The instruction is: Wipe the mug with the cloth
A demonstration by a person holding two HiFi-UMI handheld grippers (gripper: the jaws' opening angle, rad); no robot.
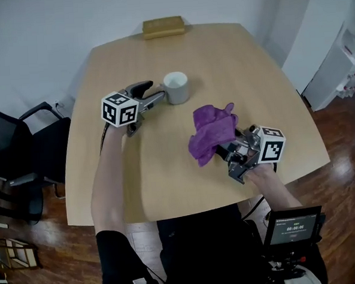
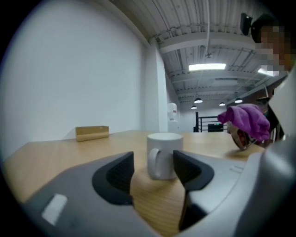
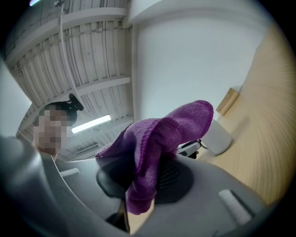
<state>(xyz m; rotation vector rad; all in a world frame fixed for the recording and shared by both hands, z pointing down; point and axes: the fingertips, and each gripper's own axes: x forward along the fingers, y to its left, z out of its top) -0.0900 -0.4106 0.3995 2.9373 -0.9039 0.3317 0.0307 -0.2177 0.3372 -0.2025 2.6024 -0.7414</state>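
While the head view only puts my left tool point(image 1: 158, 99) next to the mug point(image 1: 176, 87), the left gripper view shows more. Its jaws stand wide apart with nothing between the pads. The mug is upright on the worktop point(image 1: 168, 181) just ahead of them, handle toward the tool. My right tool point(image 1: 229, 150) is clamped on the cloth point(image 1: 211, 132). The right gripper view shows the pads pinching a fold, which the head view hides under bunched fabric. The left gripper view shows the cloth up off the worktop, near the mug, not touching. A block point(image 1: 163, 27) sits at the far edge.
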